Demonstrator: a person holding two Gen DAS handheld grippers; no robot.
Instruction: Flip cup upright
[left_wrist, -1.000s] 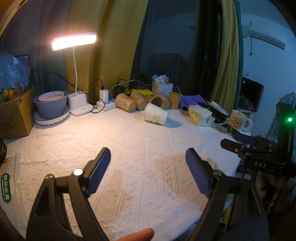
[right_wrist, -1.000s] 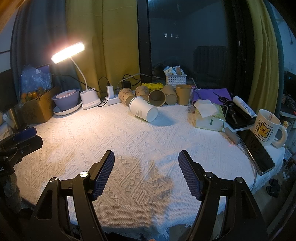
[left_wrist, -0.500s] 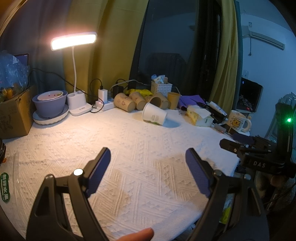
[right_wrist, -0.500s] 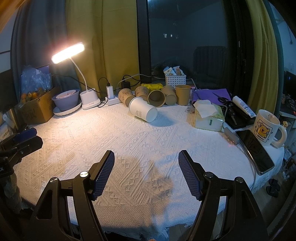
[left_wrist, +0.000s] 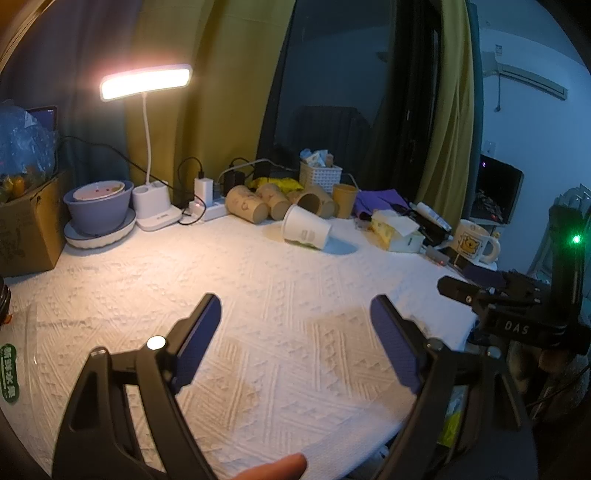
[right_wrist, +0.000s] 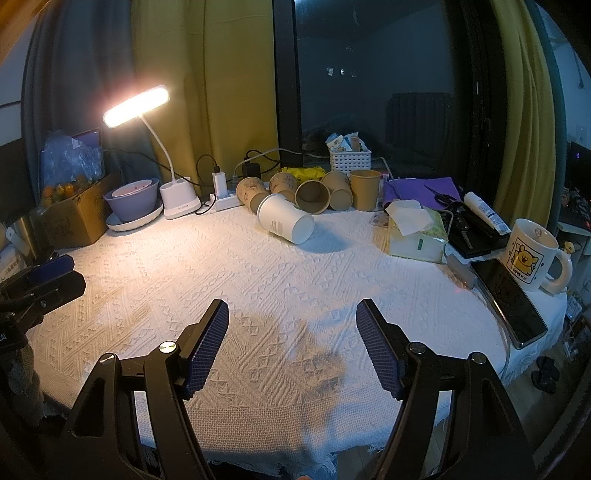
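Note:
A white paper cup (left_wrist: 306, 229) lies on its side on the white knitted tablecloth (left_wrist: 258, 295), far across the table; it also shows in the right wrist view (right_wrist: 285, 223), bottom end toward me. My left gripper (left_wrist: 295, 314) is open and empty, low over the near part of the cloth, well short of the cup. My right gripper (right_wrist: 291, 317) is open and empty, also over the near cloth. In the left wrist view the right gripper (left_wrist: 509, 302) shows at the table's right edge; in the right wrist view the left gripper (right_wrist: 44, 280) shows at the left edge.
Several brown paper cups (right_wrist: 310, 194) lie and stand behind the white cup. A lit desk lamp (right_wrist: 177, 199), bowl (right_wrist: 133, 199) and cardboard box (right_wrist: 70, 218) stand back left. A tissue box (right_wrist: 417, 236), phone (right_wrist: 509, 302) and bear mug (right_wrist: 532, 254) are on the right.
Almost nothing differs. The left wrist view has shifted very slightly, so the far objects sit a touch further left. Both grippers stay open.

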